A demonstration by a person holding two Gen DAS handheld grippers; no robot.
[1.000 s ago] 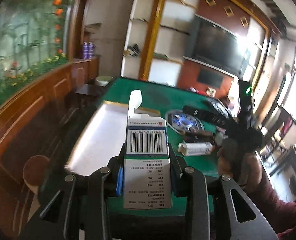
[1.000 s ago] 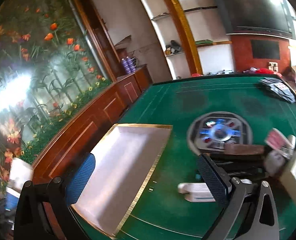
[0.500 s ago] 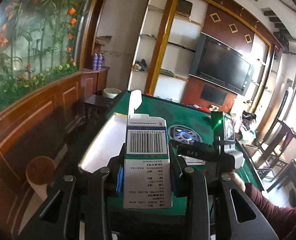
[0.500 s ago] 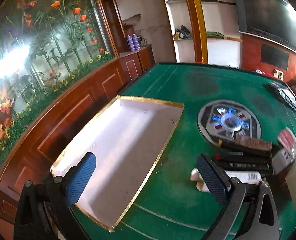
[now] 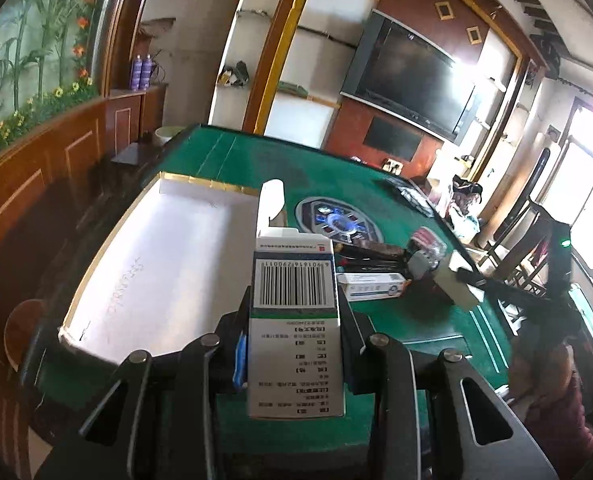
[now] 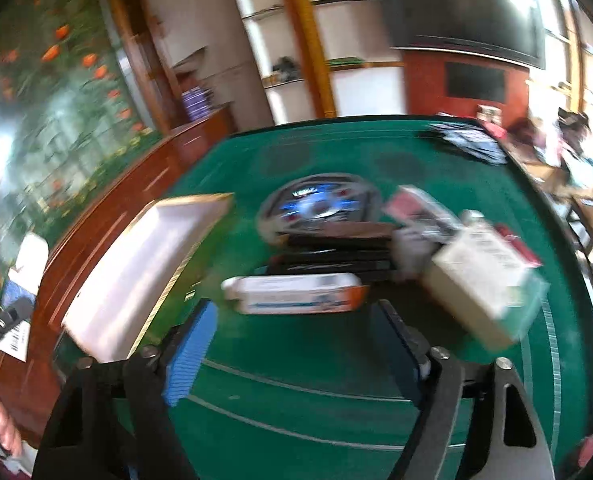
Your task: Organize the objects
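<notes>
Green felt covers the tabletop [image 5: 424, 320] under both my grippers, with pale lines marking a border near its edges. Nearest, my left gripper [image 5: 294, 344] is clamped on a white-and-green medicine box [image 5: 294, 320], held upright with its barcode facing me and its top flap standing open. Just beyond and to the left lies the white gold-rimmed tray [image 5: 164, 256], its long side close along the tabletop's left edge; its floor is bare and broad. My right gripper [image 6: 296, 348] stands fairly wide with nothing between its blue pads; its jaws have just been closing. Bare felt lies directly under it. Just ahead of it lies a white-and-orange box [image 6: 296, 294] flat on the felt, not touched. To the right sits a tilted cream carton [image 6: 484, 280], blurred. Behind these lie dark flat sticks [image 6: 336, 256] side by side, and a red-and-white packet [image 6: 412, 204] near the carton. Farther on is the round centre console [image 6: 316, 204] with blue lights. Beyond it the felt is open up to a dark stack [image 6: 468, 140] by the far right edge. Wood panelling [image 5: 56, 160] runs close along the left side
</notes>
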